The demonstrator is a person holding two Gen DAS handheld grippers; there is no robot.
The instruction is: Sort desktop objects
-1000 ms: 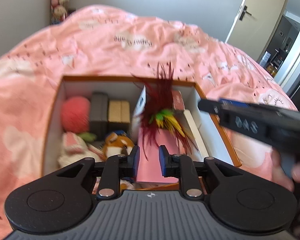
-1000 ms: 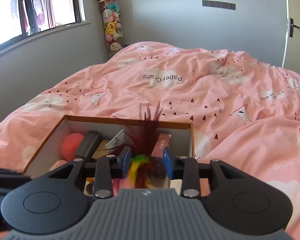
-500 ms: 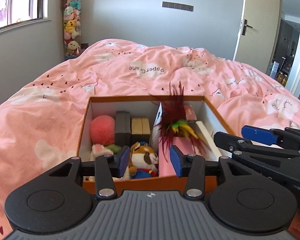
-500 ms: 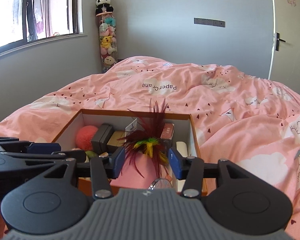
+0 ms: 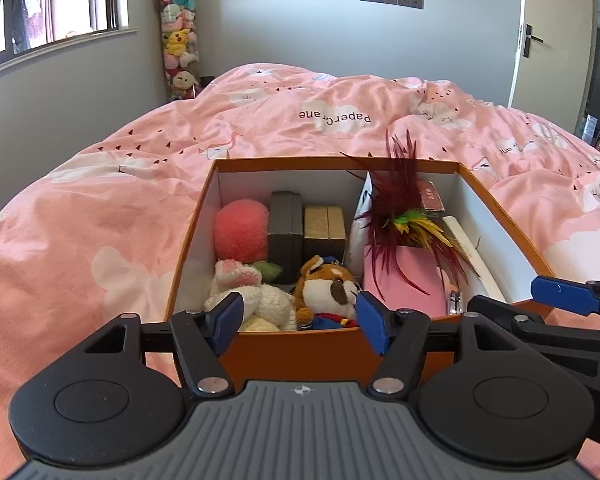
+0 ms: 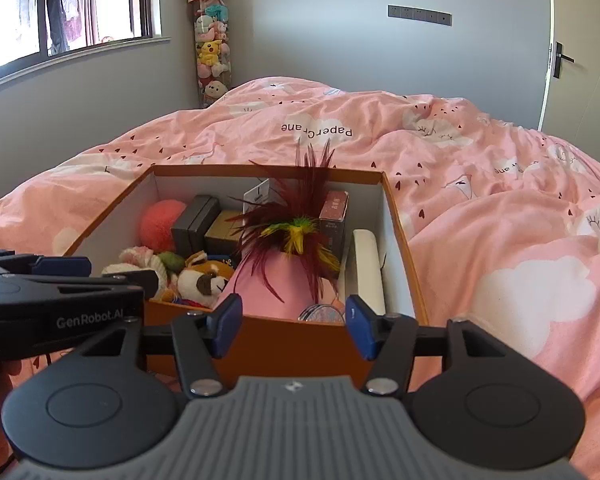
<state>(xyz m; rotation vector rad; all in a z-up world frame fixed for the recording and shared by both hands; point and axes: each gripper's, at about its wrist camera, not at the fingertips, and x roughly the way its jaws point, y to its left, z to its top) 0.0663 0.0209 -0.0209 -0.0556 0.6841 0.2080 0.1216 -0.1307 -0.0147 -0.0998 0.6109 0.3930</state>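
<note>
Hovering at the near wall of the orange box [image 5: 288, 356], both grippers empty with jaws spread: left gripper [image 5: 299, 327], right gripper [image 6: 292, 327]. Feather toy [image 6: 296, 232] sits in the box's right half on the pink pouch [image 6: 276, 288], plume axis pointing up and away. It's dead ahead of the right jaws, so right is nearer.

The left gripper [image 5: 299, 322] and the right gripper [image 6: 294, 328] have black bodies, blue pads, silver screws and ribbed grey housing.
</note>
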